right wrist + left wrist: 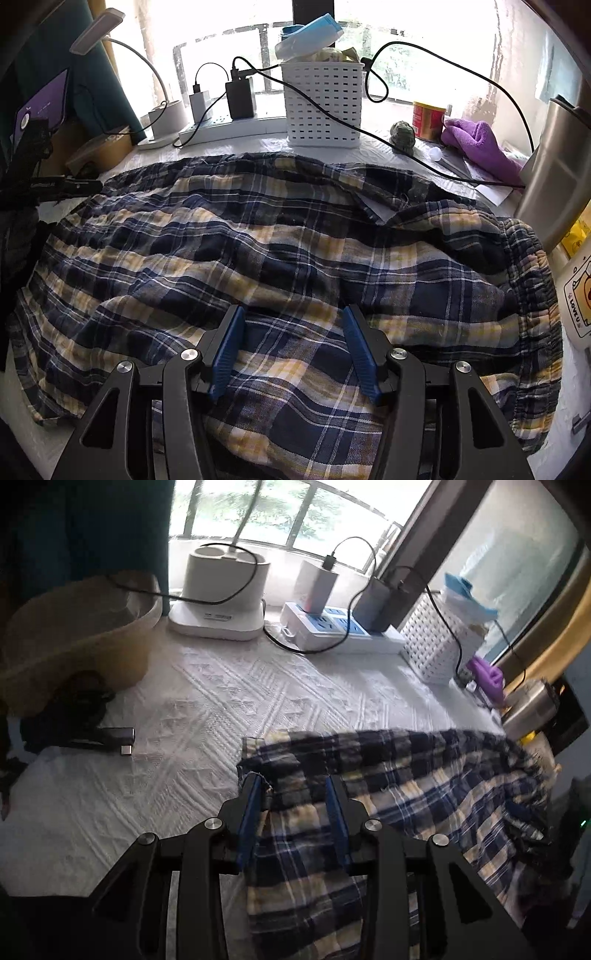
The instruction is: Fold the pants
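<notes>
**A:** Where are the plaid pants [295, 240], and which way do they run?

**B:** Spread on the white textured cloth [207, 701] that covers the surface. In the right wrist view their long axis lies across the picture, left to right, with the gathered elastic waistband [532, 280] at the right end. The fabric is rumpled, and a fold ridges up toward the far edge.

**A:** The grippers?

**B:** The left gripper [293, 779] is partly closed at the pants' left end, a bunched edge of cloth between its blue pads; it looks pinched, the cloth rising to the left fingertip. The right gripper [293, 314] stands wider, its fingers resting over the cloth with fabric between them; I cannot tell whether it grips.

**A:** What crowds the place?

**B:** Behind the pants, near the window: a white slotted basket [323, 103], a power strip [340, 627] with chargers and black cables, a purple cloth [480, 147], a red tin [428, 120]. A metal flask [557, 173] stands just beside the waistband. At left, a tan bowl [81, 635].
</notes>
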